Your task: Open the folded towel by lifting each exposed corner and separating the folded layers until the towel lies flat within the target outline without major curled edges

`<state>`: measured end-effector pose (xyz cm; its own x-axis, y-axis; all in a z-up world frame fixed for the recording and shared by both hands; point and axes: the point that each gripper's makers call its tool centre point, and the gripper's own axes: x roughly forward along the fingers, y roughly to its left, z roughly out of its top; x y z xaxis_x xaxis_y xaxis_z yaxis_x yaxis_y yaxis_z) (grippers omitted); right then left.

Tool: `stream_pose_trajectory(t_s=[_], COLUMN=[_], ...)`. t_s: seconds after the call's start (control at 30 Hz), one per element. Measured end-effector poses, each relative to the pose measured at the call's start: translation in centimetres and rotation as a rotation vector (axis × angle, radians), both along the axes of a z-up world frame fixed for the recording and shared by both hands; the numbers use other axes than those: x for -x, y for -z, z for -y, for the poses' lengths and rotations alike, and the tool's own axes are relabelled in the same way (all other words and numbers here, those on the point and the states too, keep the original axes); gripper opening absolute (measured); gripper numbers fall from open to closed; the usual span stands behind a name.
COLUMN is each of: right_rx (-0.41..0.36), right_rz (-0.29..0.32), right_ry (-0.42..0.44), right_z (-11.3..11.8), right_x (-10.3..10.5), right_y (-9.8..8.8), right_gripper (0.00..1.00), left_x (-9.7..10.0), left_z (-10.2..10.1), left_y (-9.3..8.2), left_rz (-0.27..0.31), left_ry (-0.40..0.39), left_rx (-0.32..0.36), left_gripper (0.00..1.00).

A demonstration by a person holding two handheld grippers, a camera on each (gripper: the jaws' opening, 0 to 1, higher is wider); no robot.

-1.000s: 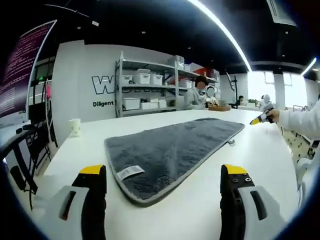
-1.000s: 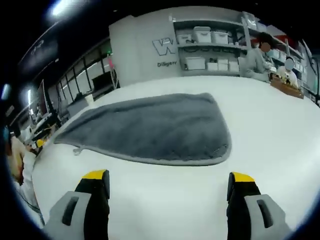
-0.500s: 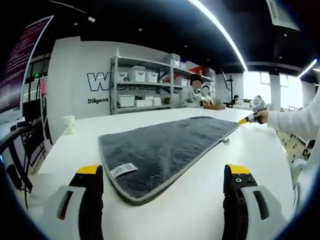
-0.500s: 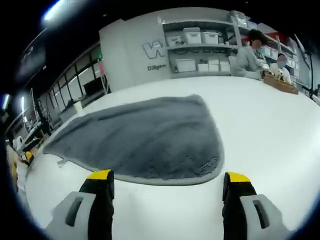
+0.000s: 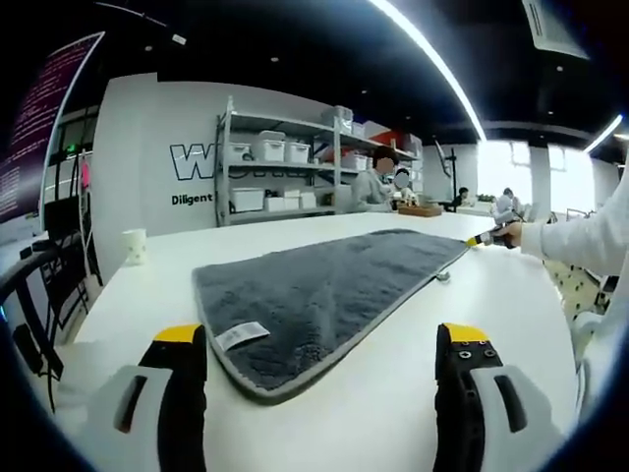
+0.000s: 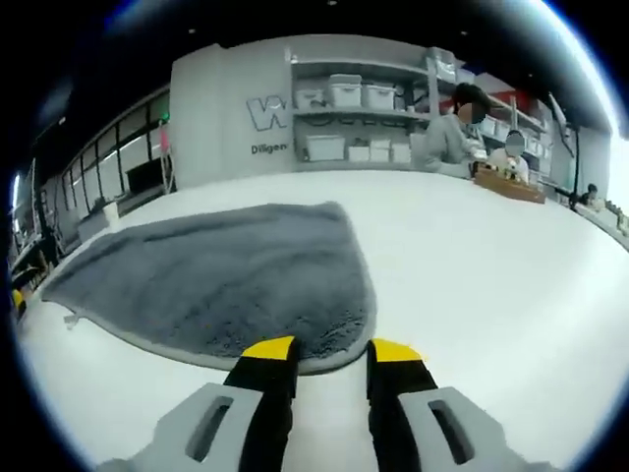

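Observation:
A dark grey towel [image 5: 324, 285] lies spread on the white table [image 5: 147, 295], with a white label [image 5: 241, 335] at its near corner. My left gripper [image 5: 322, 339] is open, its yellow-tipped jaws standing on either side of that corner, just short of the hem. In the right gripper view the towel [image 6: 216, 275] reaches to my right gripper [image 6: 330, 352]. Its jaws are drawn close together with a gap left, and the towel's rounded hem lies at their tips. From the left gripper view, the right gripper [image 5: 482, 238] sits at the towel's far corner, held by a white-sleeved hand.
A paper cup [image 5: 133, 245] stands on the table's left side. Metal shelves [image 5: 285, 182] with white bins line the back wall. People sit at a far table [image 6: 452, 138]. Bare table [image 6: 511, 265] stretches to the right of the towel. A small hanging loop [image 5: 444, 277] sticks out from the hem.
My right gripper's jaws have narrowed from wide apart to nearly together, and it has moved up to the towel's corner. The left gripper has barely moved.

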<state>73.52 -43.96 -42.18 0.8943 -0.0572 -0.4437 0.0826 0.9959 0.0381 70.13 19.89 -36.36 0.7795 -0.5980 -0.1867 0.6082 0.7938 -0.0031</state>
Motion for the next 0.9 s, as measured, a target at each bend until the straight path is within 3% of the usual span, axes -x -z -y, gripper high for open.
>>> stream_pose_trajectory(t_s=[0.6,0.9], right_rx=[0.085,0.066], right_rz=[-0.004,0.0], right_ry=[-0.003,0.021], right_z=[0.4,0.4], right_x=[1.1,2.8], right_y=[0.0,0.1], right_gripper=[0.06,0.05], left_x=[-0.2,-0.2], left_z=[-0.4,-0.5], left_y=[0.0,0.3], left_rz=[0.003,-0.003], left_ry=[-0.011,-0.018], left_rx=[-0.008,-0.022], left_gripper=[0.94,0.93])
